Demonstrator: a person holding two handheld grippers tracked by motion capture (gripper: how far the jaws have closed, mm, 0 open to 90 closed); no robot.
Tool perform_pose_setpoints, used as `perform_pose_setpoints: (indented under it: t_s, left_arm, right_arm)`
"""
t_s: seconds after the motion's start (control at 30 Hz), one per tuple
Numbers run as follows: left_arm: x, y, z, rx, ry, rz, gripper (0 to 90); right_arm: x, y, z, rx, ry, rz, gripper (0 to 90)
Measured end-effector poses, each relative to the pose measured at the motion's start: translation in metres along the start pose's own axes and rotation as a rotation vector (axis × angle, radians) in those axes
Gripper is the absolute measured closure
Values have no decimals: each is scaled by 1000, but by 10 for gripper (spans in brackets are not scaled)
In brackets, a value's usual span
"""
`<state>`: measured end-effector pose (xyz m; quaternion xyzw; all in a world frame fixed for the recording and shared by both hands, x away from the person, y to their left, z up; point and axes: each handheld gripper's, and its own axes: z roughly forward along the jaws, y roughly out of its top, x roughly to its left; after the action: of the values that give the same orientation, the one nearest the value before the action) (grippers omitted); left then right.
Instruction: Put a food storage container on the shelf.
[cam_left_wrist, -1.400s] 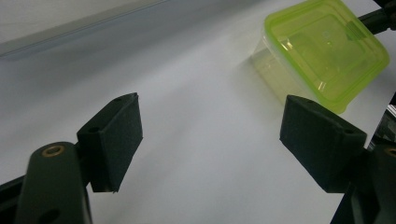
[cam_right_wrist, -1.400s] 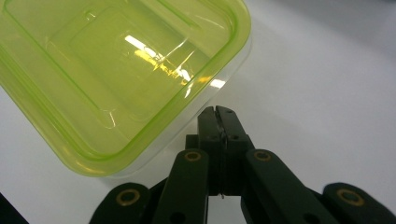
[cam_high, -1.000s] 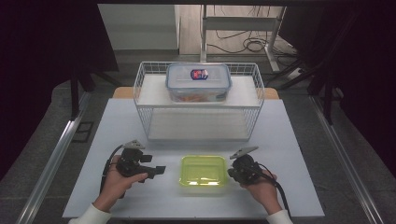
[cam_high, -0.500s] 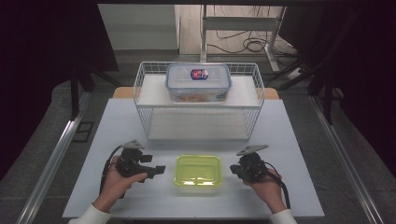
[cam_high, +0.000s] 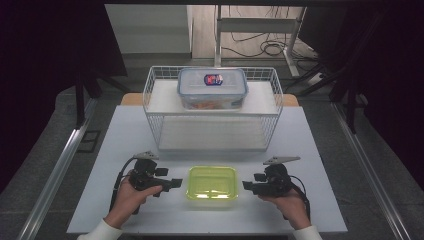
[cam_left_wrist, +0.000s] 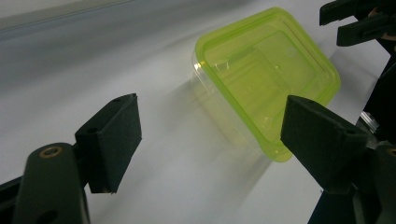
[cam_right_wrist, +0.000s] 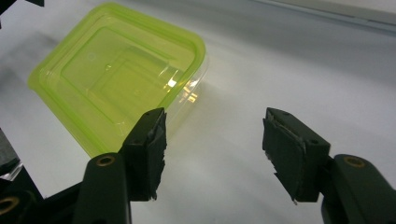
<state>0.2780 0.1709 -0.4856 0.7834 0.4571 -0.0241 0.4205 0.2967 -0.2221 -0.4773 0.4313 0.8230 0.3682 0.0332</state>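
1. Your left tongs (cam_high: 175, 183) sit at the near left of the white counter (cam_high: 320, 150), held in your left hand (cam_high: 131, 196). Their jaws stand wide apart with nothing between them, and they point toward the green container.
2. Your right tongs (cam_high: 246, 185) sit at the near right in your right hand (cam_high: 287, 200). Their jaws have just been opening and now stand apart, with only bare counter between the pads. In the right gripper view the left-hand pad sits just in front of the container's near corner, clear of it.
3. The green container (cam_high: 212, 182) rests flat on the counter between the two tongs, with its yellow-green lid on and its clear walls showing below the rim. Neither pair of tongs touches it; the left ones are just beside its left edge, the right ones a little apart from its right edge.
4. Beyond it stands a white wire basket (cam_high: 155, 107) on the middle of the counter, open at the top.
5. At the back of that basket a clear lidded box (cam_high: 212, 87) with blue-grey clips and a red-and-blue label rests on a raised shelf.
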Motion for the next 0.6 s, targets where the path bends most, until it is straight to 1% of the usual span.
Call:
perform_pose_setpoints:
  t_s: [0.1, 0.2, 0.27, 0.4, 0.5, 0.6]
  left_arm:
    - [-1, 1, 5, 8, -9, -13, 196]
    - [-4, 4, 12, 16, -23, -29, 194]
    - [-5, 6, 17, 19, -32, -39, 194]
    - [-7, 11, 28, 35, -55, -55, 195]
    - [-7, 12, 33, 33, -60, -68, 202]
    - [-5, 12, 36, 44, -65, -83, 211]
  right_arm:
    - [0, 0, 2, 4, 5, 16, 369]
    - [1, -1, 3, 9, -4, 15, 358]
    - [1, -1, 3, 10, 0, 8, 355]
    - [4, 0, 3, 4, 7, 10, 349]
    - [4, 0, 3, 5, 4, 12, 346]
    - [2, 0, 3, 4, 0, 14, 343]
